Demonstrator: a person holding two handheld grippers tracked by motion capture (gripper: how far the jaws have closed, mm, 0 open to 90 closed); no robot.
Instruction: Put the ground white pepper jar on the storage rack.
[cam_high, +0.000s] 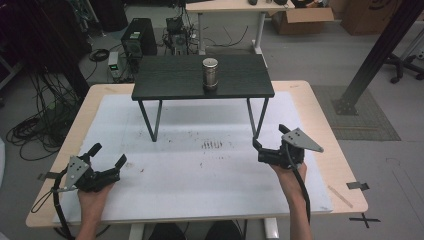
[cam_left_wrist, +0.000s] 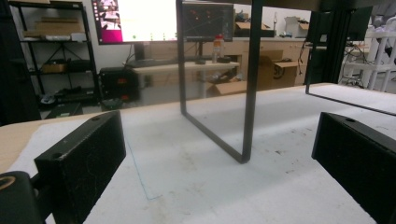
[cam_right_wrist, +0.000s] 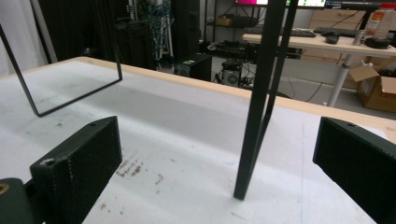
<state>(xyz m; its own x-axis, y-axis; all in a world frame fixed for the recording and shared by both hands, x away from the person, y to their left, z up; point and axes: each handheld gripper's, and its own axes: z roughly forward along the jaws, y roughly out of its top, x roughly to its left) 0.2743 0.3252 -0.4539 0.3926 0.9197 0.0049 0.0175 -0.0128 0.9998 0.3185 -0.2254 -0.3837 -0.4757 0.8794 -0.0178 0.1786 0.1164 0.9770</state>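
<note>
Grippers at rest on a white table mat (cam_high: 200, 170), with nothing yet in hand: the left gripper (cam_high: 107, 161) sits near the front left corner of the table, its jaws spread wide and empty, while the right gripper (cam_high: 268, 142) hovers toward the right side, jaws likewise apart and holding nothing. Between and beyond them stands a small black stand (cam_high: 200, 77) on thin metal legs, and on its top, right of centre, a metal can (cam_high: 210, 73) stands upright, well apart from both tools.

Seen from the left gripper view, the two black pads (cam_left_wrist: 81, 163) frame one leg loop of the stand (cam_left_wrist: 247, 102), with bare mat between them. From the right gripper view, the other leg (cam_right_wrist: 254, 107) rises just ahead of the open pads (cam_right_wrist: 77, 165), near but not touched.

By the look of things, the work has hardly begun. The can appears to be the only loose object within reach, and neither gripper has come up to its level; both are low, at mat height, below the stand's top. Left to do, as far as can be judged: raise a gripper to the can, close on it and move it.
</note>
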